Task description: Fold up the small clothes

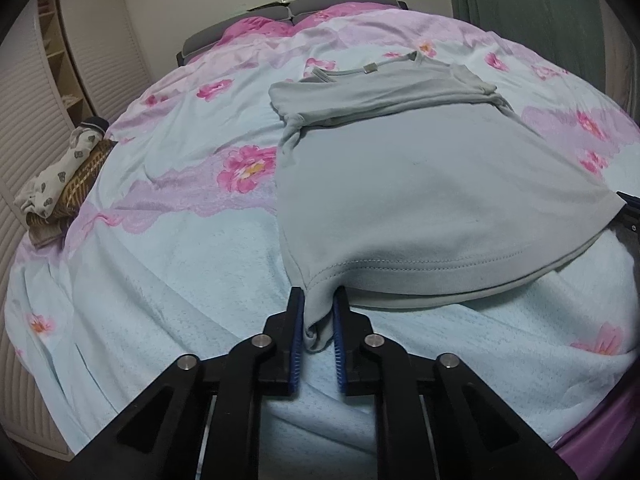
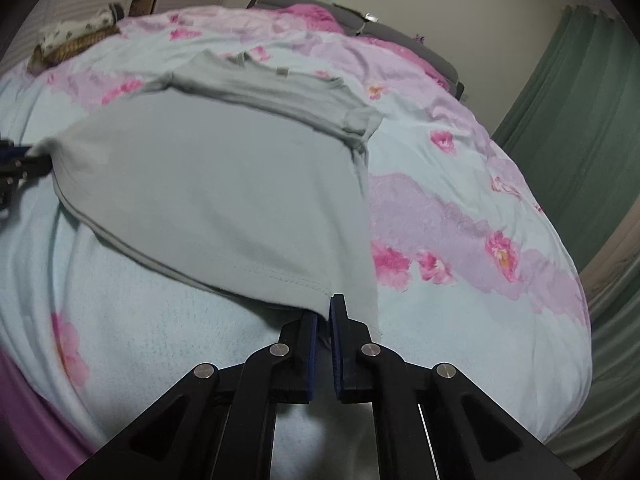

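A folded clothes pile (image 1: 60,184) sat at the bedspread's (image 1: 168,264) left edge. The left gripper (image 1: 319,308) clamped the grey shirt's (image 1: 420,184) near-left hem corner; the right gripper (image 2: 323,312) pinched its near-right corner. Open quilt lay around the shirt.

Your left gripper (image 1: 319,300) points down at a slant toward the near edge of the bed, its blue-padded jaws pinched tight on the near left hem corner of the shirt (image 1: 420,184). Your right gripper (image 2: 325,308) slants down the same way, jaws closed on the near right hem corner. Each gripper's black tip shows at the edge of the other's view, well apart.
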Tool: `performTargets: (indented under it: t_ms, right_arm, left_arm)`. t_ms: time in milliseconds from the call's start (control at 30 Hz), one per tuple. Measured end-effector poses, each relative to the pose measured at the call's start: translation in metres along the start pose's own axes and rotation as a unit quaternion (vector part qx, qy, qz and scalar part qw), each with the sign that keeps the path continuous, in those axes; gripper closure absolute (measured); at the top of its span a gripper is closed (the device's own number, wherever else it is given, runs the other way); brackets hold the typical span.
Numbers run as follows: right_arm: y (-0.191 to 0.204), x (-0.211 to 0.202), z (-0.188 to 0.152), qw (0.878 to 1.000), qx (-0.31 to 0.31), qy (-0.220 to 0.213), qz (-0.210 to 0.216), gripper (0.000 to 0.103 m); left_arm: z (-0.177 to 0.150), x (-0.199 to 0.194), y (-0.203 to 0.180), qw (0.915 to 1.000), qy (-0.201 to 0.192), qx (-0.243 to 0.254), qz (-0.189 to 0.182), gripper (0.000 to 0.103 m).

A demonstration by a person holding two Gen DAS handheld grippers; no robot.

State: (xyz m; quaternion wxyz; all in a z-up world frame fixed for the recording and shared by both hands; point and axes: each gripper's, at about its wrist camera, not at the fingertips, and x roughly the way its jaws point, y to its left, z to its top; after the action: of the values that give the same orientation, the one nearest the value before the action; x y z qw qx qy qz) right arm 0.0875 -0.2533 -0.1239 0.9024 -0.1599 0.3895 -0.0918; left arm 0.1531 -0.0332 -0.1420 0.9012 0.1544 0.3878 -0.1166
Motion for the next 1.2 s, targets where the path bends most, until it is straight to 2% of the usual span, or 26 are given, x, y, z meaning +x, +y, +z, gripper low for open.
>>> performTargets:
  t_ms: [200, 333, 500, 700, 1000, 1200]
  right_arm:
    - [-0.01, -0.015, 0.011, 0.999, 0.025, -0.025, 0.013, 0.097]
    - [-0.019, -0.024, 0.023, 0.998, 0.041, -0.043, 0.02, 0.097]
    - [-0.036, -0.025, 0.051, 0.995, 0.067, -0.069, 0.025, 0.097]
    - [-0.059, -0.01, 0.099, 0.99, 0.091, -0.104, 0.023, 0.097]
    - [-0.089, 0.064, 0.18, 0.986, 0.116, -0.112, 0.037, 0.097]
    - [-0.091, 0.126, 0.215, 0.989, 0.106, -0.09, 0.049, 0.097]
  left_arm:
    - [0.009, -0.008, 0.009, 0.9998, -0.01, -0.015, -0.003, 0.091]
    - [0.023, -0.02, 0.015, 0.9991, -0.032, -0.027, -0.005, 0.092]
    - [0.057, -0.029, 0.028, 0.9967, -0.068, -0.043, -0.005, 0.092]
    - [0.113, -0.025, 0.042, 0.9919, -0.114, -0.055, -0.005, 0.092]
    - [0.195, 0.033, 0.058, 0.9895, -0.126, -0.07, -0.011, 0.092]
    - [0.228, 0.095, 0.069, 0.9917, -0.098, -0.082, -0.012, 0.092]
